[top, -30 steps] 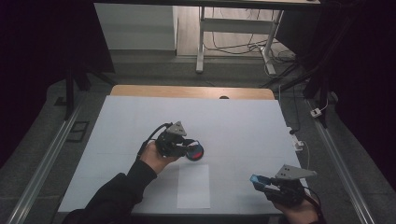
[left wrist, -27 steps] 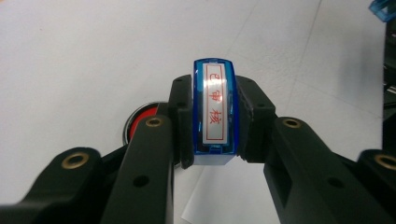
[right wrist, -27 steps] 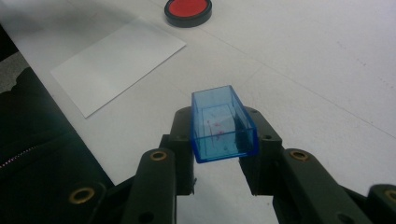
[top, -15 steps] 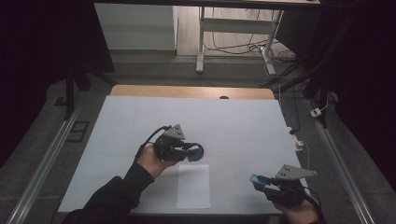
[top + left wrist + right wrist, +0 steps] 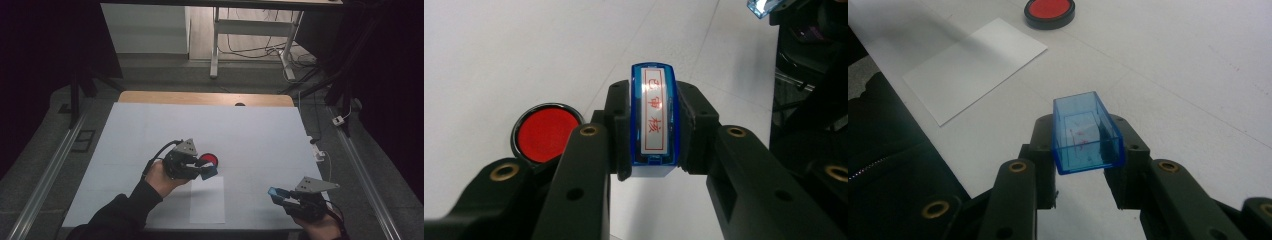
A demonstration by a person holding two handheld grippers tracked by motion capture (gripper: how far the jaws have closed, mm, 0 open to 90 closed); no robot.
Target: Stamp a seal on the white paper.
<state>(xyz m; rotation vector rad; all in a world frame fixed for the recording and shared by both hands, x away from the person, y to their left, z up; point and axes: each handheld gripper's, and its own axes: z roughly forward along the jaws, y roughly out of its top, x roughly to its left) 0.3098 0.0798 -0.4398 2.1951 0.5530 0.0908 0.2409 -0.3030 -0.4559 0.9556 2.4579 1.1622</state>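
My left gripper [image 5: 207, 171] is shut on a blue stamp [image 5: 653, 120] whose white label carries red characters. It hovers at mid-table, just in front of the round red ink pad [image 5: 210, 160] and over the far edge of a white paper sheet [image 5: 207, 200]. In the left gripper view the ink pad [image 5: 546, 132] lies left of the jaws. My right gripper [image 5: 276, 194] rests near the table's front right, shut on the stamp's clear blue cap [image 5: 1087, 132], open side facing the camera.
The white table [image 5: 150, 130] has a wooden strip along its far edge. In the right gripper view the paper sheet [image 5: 975, 67] and the ink pad [image 5: 1049, 11] lie ahead to the left. A dark sleeve [image 5: 888, 165] fills that view's lower left.
My left gripper has carried the stamp off the ink pad toward the near edge, over the paper's far end. The pad's red face shows again. The right gripper has kept still.
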